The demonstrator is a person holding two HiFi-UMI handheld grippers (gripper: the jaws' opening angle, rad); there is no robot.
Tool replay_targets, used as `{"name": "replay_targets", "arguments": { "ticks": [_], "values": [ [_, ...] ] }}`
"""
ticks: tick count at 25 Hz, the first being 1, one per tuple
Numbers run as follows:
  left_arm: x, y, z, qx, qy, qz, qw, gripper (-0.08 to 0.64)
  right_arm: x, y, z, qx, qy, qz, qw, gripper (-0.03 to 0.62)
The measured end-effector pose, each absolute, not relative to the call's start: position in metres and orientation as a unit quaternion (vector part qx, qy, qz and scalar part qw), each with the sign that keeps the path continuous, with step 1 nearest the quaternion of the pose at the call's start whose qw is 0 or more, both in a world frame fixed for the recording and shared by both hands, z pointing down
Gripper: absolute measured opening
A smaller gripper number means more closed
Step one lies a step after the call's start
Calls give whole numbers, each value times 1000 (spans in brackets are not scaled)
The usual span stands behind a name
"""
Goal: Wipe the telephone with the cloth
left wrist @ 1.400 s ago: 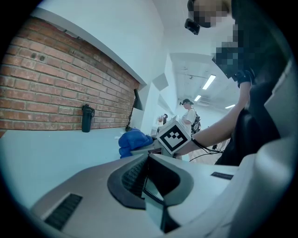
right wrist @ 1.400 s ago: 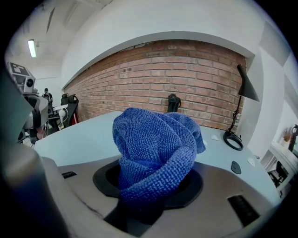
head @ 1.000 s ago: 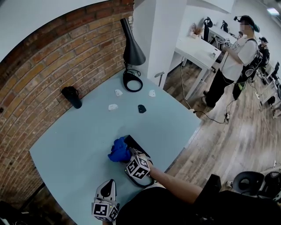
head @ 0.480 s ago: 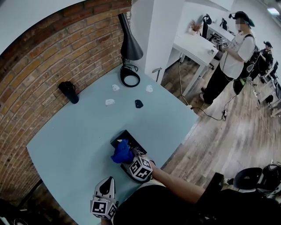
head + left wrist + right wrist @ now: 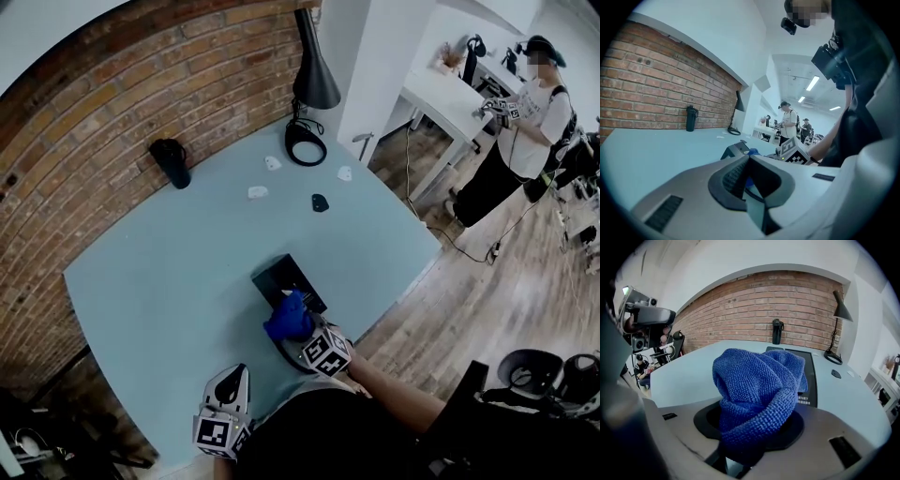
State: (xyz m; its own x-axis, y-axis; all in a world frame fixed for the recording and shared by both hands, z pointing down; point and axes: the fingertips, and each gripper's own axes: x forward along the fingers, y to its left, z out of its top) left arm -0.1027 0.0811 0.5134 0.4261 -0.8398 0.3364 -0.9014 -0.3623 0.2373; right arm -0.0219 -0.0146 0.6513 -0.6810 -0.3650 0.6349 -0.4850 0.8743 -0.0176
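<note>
My right gripper (image 5: 302, 330) pinches the bunched blue microfibre cloth (image 5: 289, 317) over the flat black telephone (image 5: 284, 275), left gripper (image 5: 232, 377) closed, empty; wiping looks underway, far end remaining.

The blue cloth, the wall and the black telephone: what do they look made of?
The cloth looks like microfibre or terry: soft, matt, with a nubby pile of tiny loops. The wall is bare red brick, rough and matt, with pale mortar lines. The telephone seems smooth black plastic with a slight sheen, though that is uncertain.
</note>
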Motion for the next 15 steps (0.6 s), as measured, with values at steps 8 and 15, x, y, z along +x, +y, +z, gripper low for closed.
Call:
{"name": "replay_targets", "arguments": {
  "ticks": [8, 15],
  "values": [
    [-98, 83, 518, 829, -517, 88, 195, 0, -11, 7, 666, 215, -905, 114, 349, 204],
    [-92, 81, 518, 835, -509, 86, 189, 0, -11, 4, 639, 115, -893, 220, 375, 204]
  ]
}}
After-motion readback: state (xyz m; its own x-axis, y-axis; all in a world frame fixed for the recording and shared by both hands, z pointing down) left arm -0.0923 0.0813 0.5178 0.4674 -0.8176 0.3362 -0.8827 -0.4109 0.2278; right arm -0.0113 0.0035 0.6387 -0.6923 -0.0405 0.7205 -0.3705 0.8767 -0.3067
